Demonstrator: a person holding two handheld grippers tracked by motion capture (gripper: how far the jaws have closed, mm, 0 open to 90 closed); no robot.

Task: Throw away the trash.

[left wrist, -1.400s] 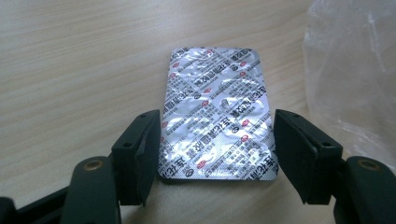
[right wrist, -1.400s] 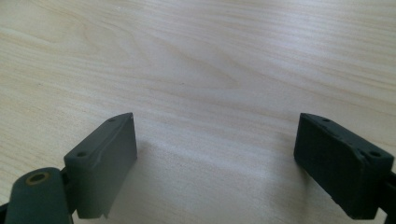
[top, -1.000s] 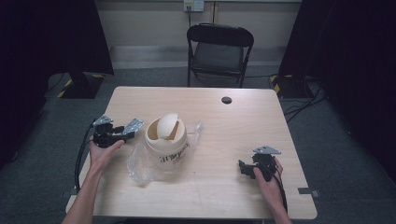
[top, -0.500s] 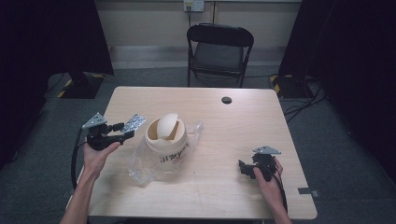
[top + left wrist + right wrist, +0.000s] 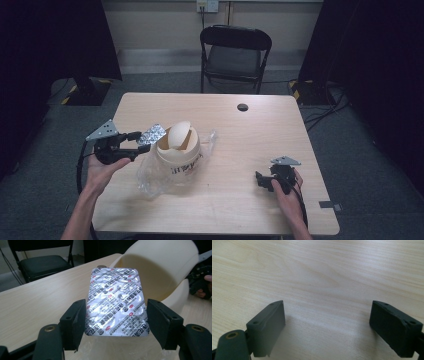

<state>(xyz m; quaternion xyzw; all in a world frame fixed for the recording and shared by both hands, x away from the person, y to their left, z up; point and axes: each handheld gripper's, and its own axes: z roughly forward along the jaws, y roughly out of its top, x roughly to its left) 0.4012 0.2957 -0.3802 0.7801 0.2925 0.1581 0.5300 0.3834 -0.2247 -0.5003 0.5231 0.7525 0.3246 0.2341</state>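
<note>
A silver foil blister pack (image 5: 116, 302) with red and black print hangs in the air, clamped across its width by my left gripper (image 5: 116, 307). In the high view the blister pack (image 5: 152, 134) sticks out of the left gripper (image 5: 142, 142) toward a cream swing-lid bin (image 5: 179, 150), just left of the bin's raised lid. The bin (image 5: 162, 267) stands inside a crumpled clear plastic bag (image 5: 150, 177) on the wooden table (image 5: 240, 135). My right gripper (image 5: 260, 181) rests near the table's front right, and its jaws stand open (image 5: 328, 312) over bare wood.
A black folding chair (image 5: 235, 50) stands beyond the table's far edge. A round cable hole (image 5: 242, 107) sits near the far middle of the tabletop. The person's forearms come in from the bottom edge.
The left hand has lifted the blister pack upward and a little left, beside the bin's lid. The right hand has kept still.
</note>
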